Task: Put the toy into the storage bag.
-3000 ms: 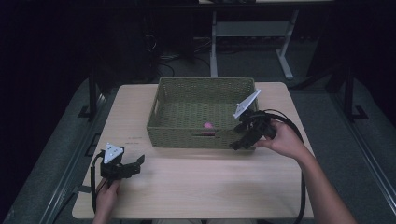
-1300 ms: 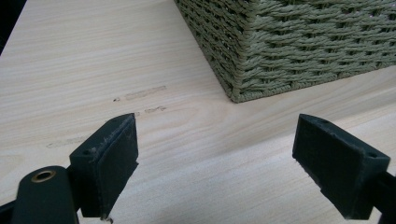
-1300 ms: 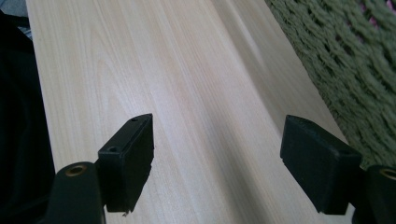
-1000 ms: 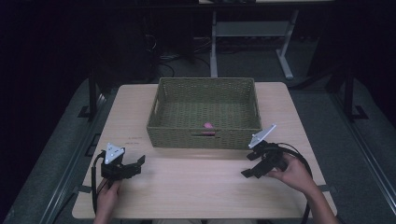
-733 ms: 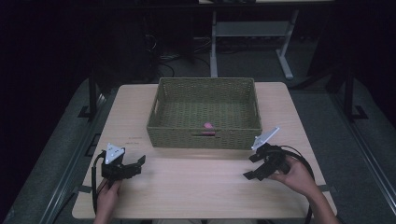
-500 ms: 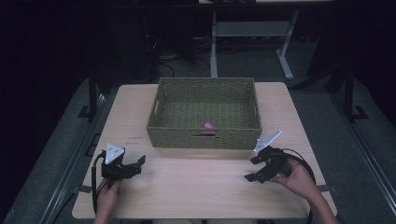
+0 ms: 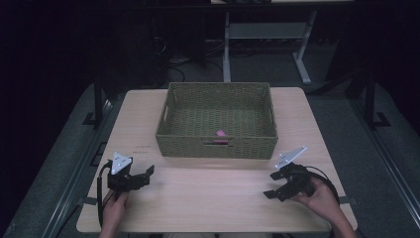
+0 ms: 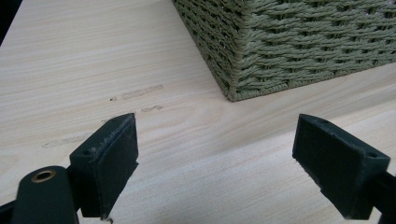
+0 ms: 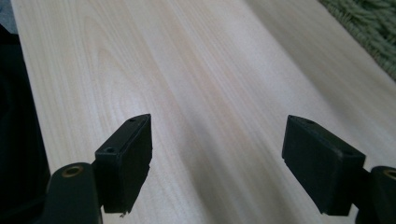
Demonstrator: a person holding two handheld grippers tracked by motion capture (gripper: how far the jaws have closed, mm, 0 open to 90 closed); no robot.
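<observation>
A: Start at the left gripper [image 7: 141, 175]; how do its jaws stand?

B: Spread wide with nothing between them; in the left gripper view [image 8: 215, 161] bare light-wood table [image 8: 70, 56] shows through the gap; the hand [image 7: 115, 208] holds it low over the near left part of the table.

A: And beyond it?

B: Ahead of its jaws, a corner of one woven green basket [image 8: 299, 42] stands on the wood; a few faint smudges [image 8: 140, 92] mark the tabletop just beyond the left jaw.

A: The right gripper [image 7: 275, 185]?

B: Likewise agape and empty; in the right gripper view [image 9: 215, 158] plain wood grain lies between its two black pads [image 9: 128, 156]; a sliver of basket weave [image 9: 369, 23] sits far ahead at the upper right; the right hand [image 7: 321, 196] grips it near the table's near right edge.

A: Counts, from the high view?

B: Two grippers, each carrying one grey three-cornered plate [image 7: 121, 161]; one table [image 7: 208, 198]; one basket [image 7: 218, 144], beyond both grippers and between them; one small pink object [image 7: 221, 133] inside the basket, close to its near wall; what it is, too small to tell.

A: Are the grippers close to each other?

B: Well apart; one on each side of the table.
</observation>
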